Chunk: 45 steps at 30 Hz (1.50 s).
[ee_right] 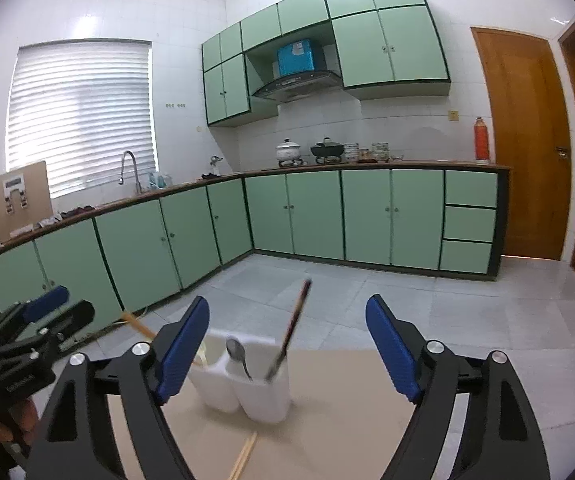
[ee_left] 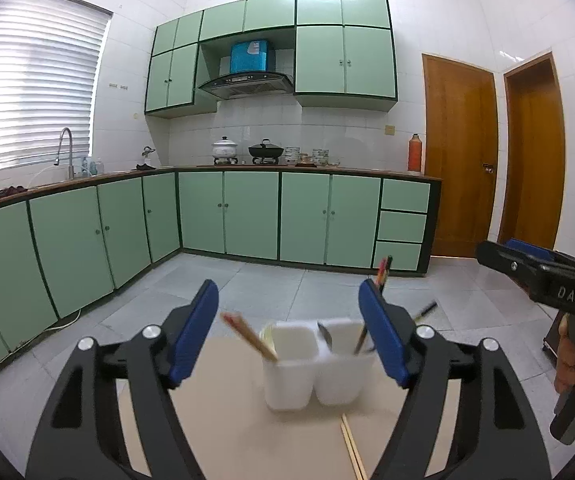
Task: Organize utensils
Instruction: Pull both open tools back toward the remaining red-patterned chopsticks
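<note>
A white two-compartment utensil holder [ee_left: 307, 368] stands on a beige table [ee_left: 239, 432], also in the right wrist view [ee_right: 247, 392]. Its left compartment holds light wooden chopsticks [ee_left: 251, 338]. Its right compartment holds a metal spoon [ee_right: 239, 356] and dark chopsticks [ee_right: 291, 328]. A loose pair of light chopsticks [ee_left: 353, 450] lies on the table in front of the holder. My left gripper [ee_left: 289, 334] is open and empty, just short of the holder. My right gripper [ee_right: 287, 350] is open and empty, also facing the holder.
The table's far edge [ee_right: 347, 354] drops to a grey tiled floor. Green kitchen cabinets [ee_left: 247, 216] line the back and left walls. Wooden doors [ee_left: 459, 152] are at the right.
</note>
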Each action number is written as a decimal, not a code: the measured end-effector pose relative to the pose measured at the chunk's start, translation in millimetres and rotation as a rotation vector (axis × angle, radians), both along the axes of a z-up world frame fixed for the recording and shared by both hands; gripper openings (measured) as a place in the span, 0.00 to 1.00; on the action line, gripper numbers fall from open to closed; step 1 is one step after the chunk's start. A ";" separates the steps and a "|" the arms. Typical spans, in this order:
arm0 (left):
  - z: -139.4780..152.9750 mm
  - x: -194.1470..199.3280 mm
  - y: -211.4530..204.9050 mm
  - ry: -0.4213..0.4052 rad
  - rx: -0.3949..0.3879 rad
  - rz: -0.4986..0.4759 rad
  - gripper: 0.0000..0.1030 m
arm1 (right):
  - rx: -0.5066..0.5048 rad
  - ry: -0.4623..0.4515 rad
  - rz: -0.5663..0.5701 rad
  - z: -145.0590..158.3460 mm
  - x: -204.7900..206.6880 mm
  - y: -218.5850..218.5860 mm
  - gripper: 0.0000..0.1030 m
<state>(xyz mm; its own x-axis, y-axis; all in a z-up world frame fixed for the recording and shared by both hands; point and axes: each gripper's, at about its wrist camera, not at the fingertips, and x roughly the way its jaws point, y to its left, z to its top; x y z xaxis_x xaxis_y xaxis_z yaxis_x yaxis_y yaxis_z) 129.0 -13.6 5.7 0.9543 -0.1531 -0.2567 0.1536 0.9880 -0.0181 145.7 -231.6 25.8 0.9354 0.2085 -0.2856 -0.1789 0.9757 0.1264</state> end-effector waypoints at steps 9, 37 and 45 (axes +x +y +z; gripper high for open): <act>-51.3 -47.8 0.7 0.127 0.045 -0.007 0.79 | -0.021 0.097 -0.020 -54.9 -53.9 5.7 0.89; -166.6 -103.8 29.2 0.392 0.088 0.057 0.80 | -0.113 0.408 0.062 -192.5 -119.0 50.6 0.67; -167.9 -106.3 31.8 0.395 0.086 0.060 0.80 | -0.138 0.454 0.112 -211.0 -128.2 65.3 0.61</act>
<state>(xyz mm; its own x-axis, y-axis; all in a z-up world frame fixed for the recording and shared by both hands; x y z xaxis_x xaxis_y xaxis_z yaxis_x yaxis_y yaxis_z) 22.7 18.3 -162.2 0.7865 -0.0618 -0.6145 0.0934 0.9954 0.0193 17.5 -166.4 -185.2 0.6837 0.2326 -0.6918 -0.2410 0.9666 0.0868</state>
